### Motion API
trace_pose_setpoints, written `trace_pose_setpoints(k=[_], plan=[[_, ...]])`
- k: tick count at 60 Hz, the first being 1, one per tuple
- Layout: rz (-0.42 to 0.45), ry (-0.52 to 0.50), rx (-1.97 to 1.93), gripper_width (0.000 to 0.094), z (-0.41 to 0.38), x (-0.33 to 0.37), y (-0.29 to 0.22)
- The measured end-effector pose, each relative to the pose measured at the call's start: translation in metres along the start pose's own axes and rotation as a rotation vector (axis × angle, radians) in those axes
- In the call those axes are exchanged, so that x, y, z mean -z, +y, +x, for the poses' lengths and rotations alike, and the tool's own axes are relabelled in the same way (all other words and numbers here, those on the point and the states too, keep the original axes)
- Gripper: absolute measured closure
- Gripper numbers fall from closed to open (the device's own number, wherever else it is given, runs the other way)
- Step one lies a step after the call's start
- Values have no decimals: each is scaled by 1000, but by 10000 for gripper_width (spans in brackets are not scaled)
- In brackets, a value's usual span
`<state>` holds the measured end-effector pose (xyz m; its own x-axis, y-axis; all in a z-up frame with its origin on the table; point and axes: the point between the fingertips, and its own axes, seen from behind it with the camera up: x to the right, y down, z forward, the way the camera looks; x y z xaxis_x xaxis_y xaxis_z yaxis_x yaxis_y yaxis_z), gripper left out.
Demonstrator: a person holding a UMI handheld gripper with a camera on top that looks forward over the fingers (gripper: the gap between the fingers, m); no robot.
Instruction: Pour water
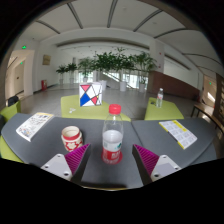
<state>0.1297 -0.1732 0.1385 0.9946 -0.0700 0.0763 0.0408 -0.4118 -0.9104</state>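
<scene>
Grey table (110, 170): bottle (112, 137) btwn open tool (111, 156) fingers, cup (71, 138) left.

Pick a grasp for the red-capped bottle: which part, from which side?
Grip the bottle on its labelled mid-body, approaching straight ahead, horizontally. It stands upright just ahead of the open tool, centred between the fingers; the cup beside it leaves little room for a sideways approach.

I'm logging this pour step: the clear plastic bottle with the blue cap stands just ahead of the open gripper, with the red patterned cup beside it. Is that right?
Not quite: the gripper view shows a red cap, not a blue one. The clear plastic bottle with the red cap stands just ahead of the open gripper, with the red patterned cup beside it on the grey table.
</scene>
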Motion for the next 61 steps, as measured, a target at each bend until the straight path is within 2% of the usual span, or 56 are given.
trace_pose_setpoints(k=[17, 27, 42, 61], plan=[[-39, 28, -25, 85, -19, 200, 17], [-8, 42, -20, 81, -20, 303, 25], [9, 60, 4, 81, -14, 380, 41], [15, 53, 14, 81, -14, 410, 55]])
